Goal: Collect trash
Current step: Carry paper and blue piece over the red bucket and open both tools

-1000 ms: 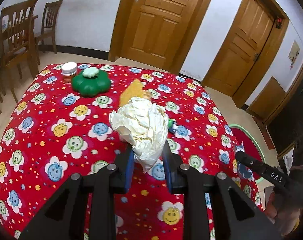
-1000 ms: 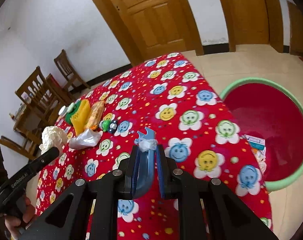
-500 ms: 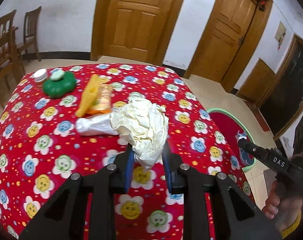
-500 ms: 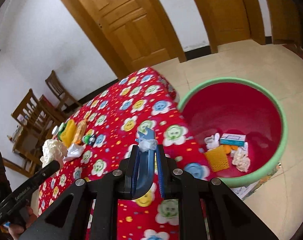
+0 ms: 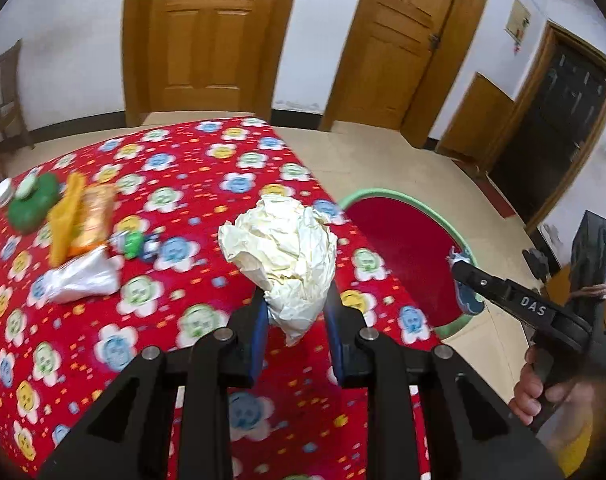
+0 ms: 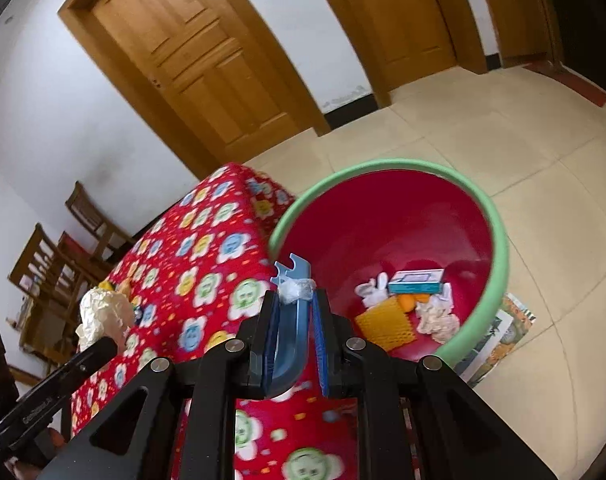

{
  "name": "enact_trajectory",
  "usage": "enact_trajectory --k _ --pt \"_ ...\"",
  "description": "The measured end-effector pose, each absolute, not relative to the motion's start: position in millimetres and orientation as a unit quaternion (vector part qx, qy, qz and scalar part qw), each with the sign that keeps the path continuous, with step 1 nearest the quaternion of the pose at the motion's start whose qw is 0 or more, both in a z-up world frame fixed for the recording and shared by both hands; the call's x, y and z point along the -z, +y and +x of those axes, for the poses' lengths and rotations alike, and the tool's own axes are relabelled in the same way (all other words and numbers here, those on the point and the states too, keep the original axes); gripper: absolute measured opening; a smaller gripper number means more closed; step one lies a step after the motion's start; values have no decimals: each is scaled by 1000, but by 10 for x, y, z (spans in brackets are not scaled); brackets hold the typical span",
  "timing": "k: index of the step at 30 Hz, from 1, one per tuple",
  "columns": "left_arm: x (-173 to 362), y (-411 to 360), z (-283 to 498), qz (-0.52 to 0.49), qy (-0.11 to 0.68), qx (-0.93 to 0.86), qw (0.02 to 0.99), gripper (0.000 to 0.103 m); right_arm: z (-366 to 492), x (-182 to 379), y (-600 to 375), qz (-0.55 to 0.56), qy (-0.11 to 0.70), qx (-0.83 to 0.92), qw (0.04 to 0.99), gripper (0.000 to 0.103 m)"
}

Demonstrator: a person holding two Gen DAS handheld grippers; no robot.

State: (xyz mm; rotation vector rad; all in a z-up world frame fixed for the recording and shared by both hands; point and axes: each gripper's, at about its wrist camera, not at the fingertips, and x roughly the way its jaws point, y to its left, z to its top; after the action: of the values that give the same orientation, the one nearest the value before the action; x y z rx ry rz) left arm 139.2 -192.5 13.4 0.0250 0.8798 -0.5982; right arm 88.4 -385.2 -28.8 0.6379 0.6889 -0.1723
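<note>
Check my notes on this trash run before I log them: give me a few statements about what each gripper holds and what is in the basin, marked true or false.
1. The left gripper is shut on the crumpled paper ball. True.
2. The right gripper is open, holding nothing. False: it is shut on a blue plastic piece.
3. The red basin with the green rim stands on the floor beside the table. True.
4. The basin holds nothing. False: a small box, a yellow mesh piece and crumpled scraps lie in it.
5. A clear plastic bag lies on the tablecloth. True.
</note>
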Motion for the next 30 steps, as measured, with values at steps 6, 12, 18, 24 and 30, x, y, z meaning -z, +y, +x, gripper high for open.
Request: enact_trajectory --k 6,12,18,24,30 --pt "-127 -2305 1432 32 420 309 853 25 874 406 -4098 319 334 103 881 19" --pt "-79 -2596 1486 46 425 324 844 26 869 520 -4296 334 338 113 873 20" --pt "-15 -2860 1522 59 430 341 834 26 853 577 -4398 343 335 122 869 22" --pt "38 -3083 1558 58 435 362 823 27 788 566 -4475 348 325 128 870 23" --pt "66 -3223 1539 65 439 371 815 35 758 595 -4513 354 323 133 868 23"
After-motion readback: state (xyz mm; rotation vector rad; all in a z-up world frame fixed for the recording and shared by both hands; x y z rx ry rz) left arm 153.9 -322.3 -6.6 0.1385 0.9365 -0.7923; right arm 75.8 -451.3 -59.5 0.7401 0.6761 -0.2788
